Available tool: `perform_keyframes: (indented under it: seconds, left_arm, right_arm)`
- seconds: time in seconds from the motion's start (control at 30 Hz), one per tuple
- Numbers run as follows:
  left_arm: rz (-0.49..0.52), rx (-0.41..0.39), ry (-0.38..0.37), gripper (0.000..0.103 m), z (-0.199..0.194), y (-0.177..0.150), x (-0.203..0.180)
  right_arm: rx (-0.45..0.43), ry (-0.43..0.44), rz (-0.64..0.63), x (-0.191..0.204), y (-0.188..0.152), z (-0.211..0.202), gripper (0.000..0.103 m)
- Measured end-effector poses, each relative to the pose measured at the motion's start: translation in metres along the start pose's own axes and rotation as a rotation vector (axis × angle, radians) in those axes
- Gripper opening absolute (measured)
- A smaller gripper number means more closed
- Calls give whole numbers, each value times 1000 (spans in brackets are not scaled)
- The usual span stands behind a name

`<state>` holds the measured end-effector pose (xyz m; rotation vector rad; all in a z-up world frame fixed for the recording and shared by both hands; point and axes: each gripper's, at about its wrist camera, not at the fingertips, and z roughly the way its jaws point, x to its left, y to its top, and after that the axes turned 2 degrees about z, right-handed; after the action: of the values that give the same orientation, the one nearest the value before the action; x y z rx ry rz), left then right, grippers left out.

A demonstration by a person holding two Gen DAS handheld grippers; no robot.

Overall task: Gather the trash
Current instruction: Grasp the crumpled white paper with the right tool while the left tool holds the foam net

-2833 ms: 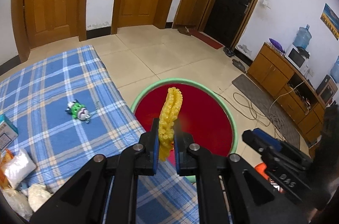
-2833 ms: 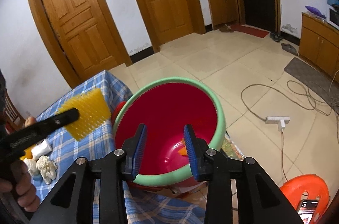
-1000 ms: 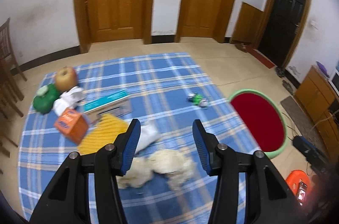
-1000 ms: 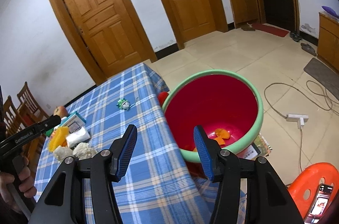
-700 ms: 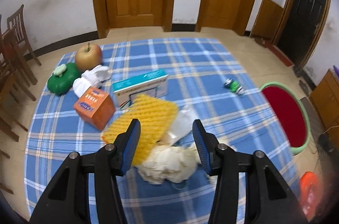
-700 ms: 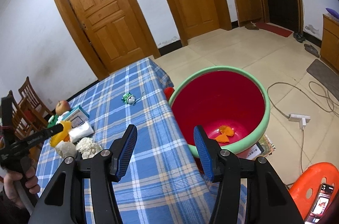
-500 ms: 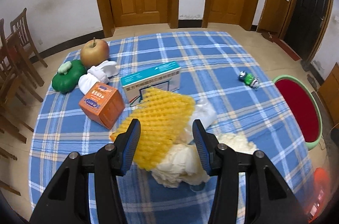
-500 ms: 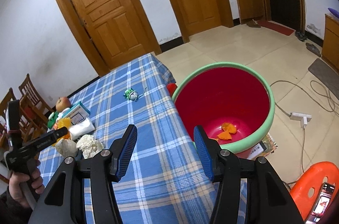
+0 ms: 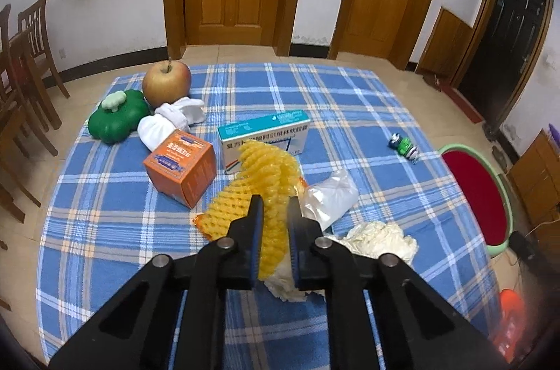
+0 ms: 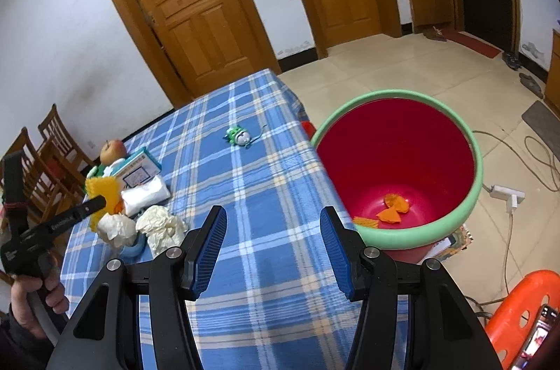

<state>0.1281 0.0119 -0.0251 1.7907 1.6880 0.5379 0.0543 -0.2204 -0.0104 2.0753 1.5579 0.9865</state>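
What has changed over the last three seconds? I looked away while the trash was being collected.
The left gripper dropped one yellow foam net into the red bin, swung back over the table and shut on a second yellow foam net. The right gripper stayed open and empty by the bin. The boxes, apple and crumpled paper kept their places.

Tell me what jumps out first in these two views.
The left gripper is shut on a yellow foam net in the clutter near the middle of the blue plaid tablecloth. Just past the table's edge stands a big red bucket with a green rim, orange scraps lying at its bottom. The right gripper hangs open and empty over bare cloth beside that bucket.
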Motion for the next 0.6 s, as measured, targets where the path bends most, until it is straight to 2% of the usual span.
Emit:
perform_keyframes:
  seconds: [0.3,0.6]
  left_arm:
    - [-57,-87,-34,11,-35,2,16]
    - [-88,-92,-46,11,-40,-6,28]
  right_arm:
    - [54,70,-62,29,-5,17,57]
    - [131,143,-132,67,-16,43,57]
